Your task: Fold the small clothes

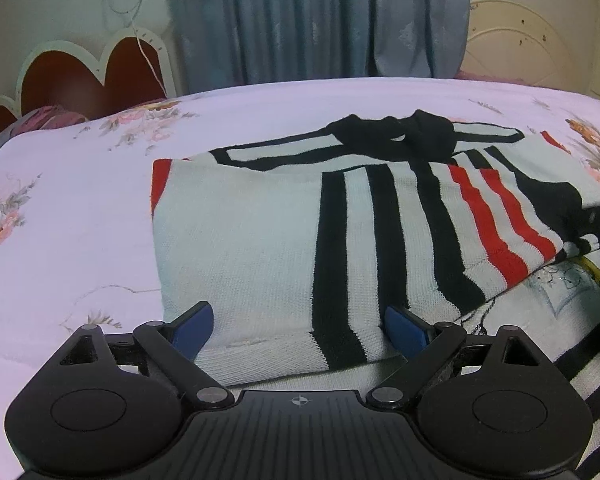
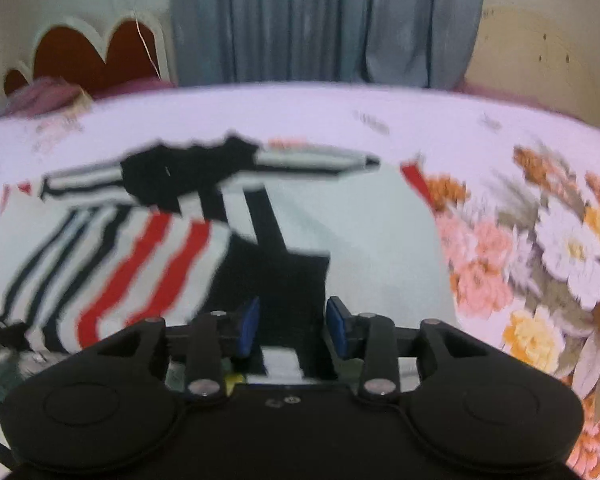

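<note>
**One striped knit on the bed, both tools at its near edge**

One garment in play: a white knit sweater (image 1: 260, 232) with black and red stripes and a black collar, lying partly folded on the floral bedspread (image 1: 80, 200). A second printed cloth (image 1: 572, 280) peeks out beneath its right side; count stops at two.

Left gripper (image 1: 299, 326): fingers (image 1: 196, 328) spread wide, one on either side of the sweater's near hem, gripping nothing; the fabric sits between them, uncaught.

Right gripper (image 2: 292, 326): fingers (image 2: 249, 326) roughly half closed, with a black panel of the sweater (image 2: 140, 264) running between them. This view is motion-blurred, so whether the pads actually pinch the cloth I cannot tell.

Surroundings: one red heart-shaped headboard (image 1: 92, 76) with white trim at far left, one grey-blue curtain (image 1: 320, 20) behind the bed, a cream panel (image 1: 532, 44) at far right, one thin cord (image 1: 140, 20) hanging on the wall. A purple bundle (image 1: 48, 118) lies by the headboard.
</note>
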Tool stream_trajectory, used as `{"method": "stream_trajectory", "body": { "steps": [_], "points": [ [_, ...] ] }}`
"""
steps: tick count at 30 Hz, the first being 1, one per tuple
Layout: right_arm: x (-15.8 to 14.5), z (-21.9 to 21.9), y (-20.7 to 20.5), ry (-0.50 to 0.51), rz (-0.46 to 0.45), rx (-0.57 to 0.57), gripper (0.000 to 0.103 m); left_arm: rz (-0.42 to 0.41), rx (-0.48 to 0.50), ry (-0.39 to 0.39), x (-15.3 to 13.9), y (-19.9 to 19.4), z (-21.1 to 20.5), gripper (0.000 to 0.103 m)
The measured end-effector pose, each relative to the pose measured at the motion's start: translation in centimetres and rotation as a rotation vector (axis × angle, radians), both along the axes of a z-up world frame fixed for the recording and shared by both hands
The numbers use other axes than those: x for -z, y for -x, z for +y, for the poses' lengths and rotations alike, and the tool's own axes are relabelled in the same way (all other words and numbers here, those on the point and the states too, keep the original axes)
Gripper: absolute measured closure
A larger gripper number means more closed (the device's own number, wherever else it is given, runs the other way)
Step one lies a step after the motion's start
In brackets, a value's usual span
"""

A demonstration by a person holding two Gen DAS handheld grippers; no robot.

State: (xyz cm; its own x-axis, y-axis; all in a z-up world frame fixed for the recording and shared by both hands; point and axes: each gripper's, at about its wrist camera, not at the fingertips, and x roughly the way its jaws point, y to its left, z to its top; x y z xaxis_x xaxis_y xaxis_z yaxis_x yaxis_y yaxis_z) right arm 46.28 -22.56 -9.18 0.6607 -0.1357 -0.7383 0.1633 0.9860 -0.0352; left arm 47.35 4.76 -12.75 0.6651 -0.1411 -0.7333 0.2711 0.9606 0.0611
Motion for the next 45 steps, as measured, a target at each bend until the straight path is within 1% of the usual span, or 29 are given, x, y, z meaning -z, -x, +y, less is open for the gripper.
{"method": "stream_trajectory", "body": {
  "steps": [1,3,4,5,6,8,9,11,12,13,14,16,18,19,21,22,23,25,26,28,29,31,33,35,39,41,43,45],
  "points": [
    [0.6,-0.1,0.0,-0.006,0.006,0.003,0.063,-0.001,0.001,0.000,0.0,0.0,0.0,0.011],
    [0.8,-0.4,0.0,-0.048,-0.006,-0.006,0.074,0.000,0.005,-0.001,0.0,0.0,0.0,0.011],
    [0.7,-0.8,0.0,-0.083,-0.003,-0.013,0.084,0.001,0.009,0.002,0.0,-0.1,0.0,0.011],
    [0.3,-1.1,0.0,-0.127,-0.002,-0.016,0.089,0.003,0.010,0.001,-0.1,-0.2,0.1,0.011],
    [0.0,-1.4,0.0,-0.156,-0.007,-0.018,0.089,0.004,0.011,0.000,-0.2,-0.2,0.2,0.011],
    [-0.6,-1.2,0.6,-0.157,-0.021,-0.017,0.089,0.004,0.013,0.000,-0.2,-0.2,0.3,0.011],
    [-0.6,-1.3,0.7,-0.161,-0.017,-0.015,0.089,0.004,0.017,-0.008,-0.1,-0.1,0.3,0.011],
    [0.7,-1.5,0.5,-0.156,0.012,-0.003,0.089,0.002,0.022,-0.025,0.0,0.0,0.0,0.011],
    [0.7,-1.5,0.5,-0.146,0.004,-0.006,0.089,0.007,0.016,-0.023,-0.1,-0.1,0.0,0.011],
    [0.4,-1.2,0.4,-0.124,0.011,-0.013,0.084,0.012,0.009,-0.025,-0.3,-0.2,0.0,0.011],
    [-0.2,-1.0,0.6,-0.094,0.000,-0.004,0.077,0.012,0.008,-0.033,-0.3,-0.1,-0.1,0.011],
    [-1.0,-0.9,1.5,-0.053,-0.084,0.006,0.072,0.011,0.006,-0.045,-0.2,-0.1,-0.3,0.011],
    [0.7,-1.5,0.6,-0.075,0.021,-0.017,0.073,0.015,-0.002,-0.051,-0.1,-0.1,-0.4,0.010],
    [0.7,-1.8,0.7,-0.078,0.010,-0.033,0.074,0.022,-0.005,-0.059,-0.2,-0.1,-0.5,0.010],
    [-0.4,-2.3,1.0,-0.092,0.021,-0.031,0.070,0.013,-0.024,-0.081,-1.0,0.5,-0.7,0.010],
    [-1.1,-2.6,1.6,-0.095,-0.001,-0.024,0.063,-0.002,-0.031,-0.087,-1.5,1.1,-0.6,0.010],
    [-2.0,-3.0,2.6,-0.109,-0.035,-0.026,0.051,-0.005,-0.043,-0.086,-1.9,2.0,-0.4,0.010],
    [-3.0,-4.0,4.8,-0.174,-0.074,-0.062,0.043,-0.020,-0.057,-0.068,-2.5,3.9,0.4,0.008],
    [-3.3,-4.7,6.2,-0.203,-0.077,-0.083,0.043,-0.028,-0.072,-0.059,-2.8,5.3,1.0,0.007],
    [-3.4,-6.0,8.7,-0.242,-0.061,-0.100,0.043,-0.013,-0.107,-0.030,-3.1,7.6,2.2,0.007],
    [-3.4,-6.7,9.9,-0.263,-0.051,-0.104,0.045,-0.002,-0.124,-0.003,-3.3,9.0,3.0,0.007],
    [-3.4,-8.1,12.1,-0.300,-0.035,-0.103,0.047,0.018,-0.155,0.026,-3.4,11.5,4.5,0.007],
    [-3.2,-9.5,14.8,-0.337,-0.019,-0.105,0.050,0.047,-0.162,0.050,-3.3,13.6,5.5,0.007],
    [-2.7,-10.8,17.4,-0.375,-0.002,-0.094,0.052,0.071,-0.176,0.072,-3.1,15.7,6.6,0.009],
    [-1.3,-12.4,21.8,-0.455,0.040,-0.093,0.053,0.143,-0.198,0.172,-2.3,18.9,8.4,0.015],
    [-0.4,-12.9,23.6,-0.505,0.064,-0.087,0.053,0.175,-0.204,0.207,-1.7,20.6,8.8,0.029],
    [0.3,-13.0,25.3,-0.548,0.078,-0.085,0.053,0.180,-0.212,0.222,-1.4,21.9,8.7,0.029],
    [0.6,-12.9,26.6,-0.590,0.074,-0.091,0.053,0.185,-0.205,0.257,-1.2,23.5,8.4,0.029]
  ]
}}
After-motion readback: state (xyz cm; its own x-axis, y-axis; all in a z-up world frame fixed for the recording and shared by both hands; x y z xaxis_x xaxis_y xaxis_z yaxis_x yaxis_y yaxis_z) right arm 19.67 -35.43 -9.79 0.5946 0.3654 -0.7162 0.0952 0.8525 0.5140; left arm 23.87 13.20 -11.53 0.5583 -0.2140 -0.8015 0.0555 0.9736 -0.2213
